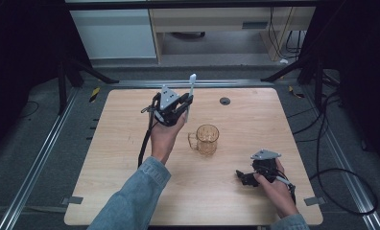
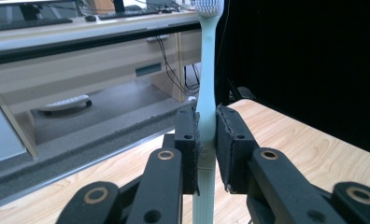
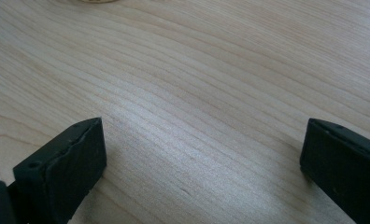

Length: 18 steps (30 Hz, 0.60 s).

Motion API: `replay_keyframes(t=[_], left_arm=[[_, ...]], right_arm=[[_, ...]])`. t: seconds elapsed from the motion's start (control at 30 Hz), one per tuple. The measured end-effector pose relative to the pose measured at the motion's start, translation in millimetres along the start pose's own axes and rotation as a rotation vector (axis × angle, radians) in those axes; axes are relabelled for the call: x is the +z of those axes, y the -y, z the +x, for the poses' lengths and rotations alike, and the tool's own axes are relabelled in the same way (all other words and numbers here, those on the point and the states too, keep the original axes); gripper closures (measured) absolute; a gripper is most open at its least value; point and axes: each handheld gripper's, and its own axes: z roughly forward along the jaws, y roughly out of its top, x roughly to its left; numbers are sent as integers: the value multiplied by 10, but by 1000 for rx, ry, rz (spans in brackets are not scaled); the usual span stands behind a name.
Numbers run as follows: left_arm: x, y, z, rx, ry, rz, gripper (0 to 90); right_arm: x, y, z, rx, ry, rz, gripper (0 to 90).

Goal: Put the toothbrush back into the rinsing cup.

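A pale wooden table (image 1: pixel 236 191) took up most of the high view, with a small dark grommet (image 1: pixel 225 100) set into its far middle. Near the centre stood a clear amber glass mug (image 1: pixel 207 139), upright, mouth open to the top and handle turned left, probably meant as the holder for what the person carried. The left gripper (image 1: pixel 181 106) was raised above the table, just to the left of and beyond the mug, its jaws clamped tight on the handle of a pale toothbrush (image 1: pixel 190 96). In the left gripper view the toothbrush (image 2: pixel 205 93) stood nearly upright between the pads, bristle head at the top and the lower end of its handle hanging free below, a hold that would suit lowering it handle-first into the mug. The right gripper (image 1: pixel 248 177) rested low at the near right of the table, well apart from the mug; its own view showed the jaws spread wide over bare wood with nothing between them, seemingly parked out of the way while the other hand worked.
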Motion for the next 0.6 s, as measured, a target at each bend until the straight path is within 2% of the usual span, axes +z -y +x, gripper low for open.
replay_keyframes(t=[0.03, 0.23, 0.3, 0.4, 0.6], left_arm=[[-9, -3, -15, 5, 1, -22, 786], [-17, 28, -49, -3, 11, -69, 786], [-17, 56, -68, 6, 15, -83, 786], [-24, 68, -68, -13, 20, -99, 786], [-45, 100, -65, -16, 20, -119, 786]], right_arm=[[0, 0, 2, 0, 0, 0, 9], [1, 0, 1, -8, -5, -1, 9], [3, -1, -1, -9, -5, -1, 8], [2, -1, -1, -9, -5, -1, 8], [1, 0, 0, -11, -5, -1, 10]])
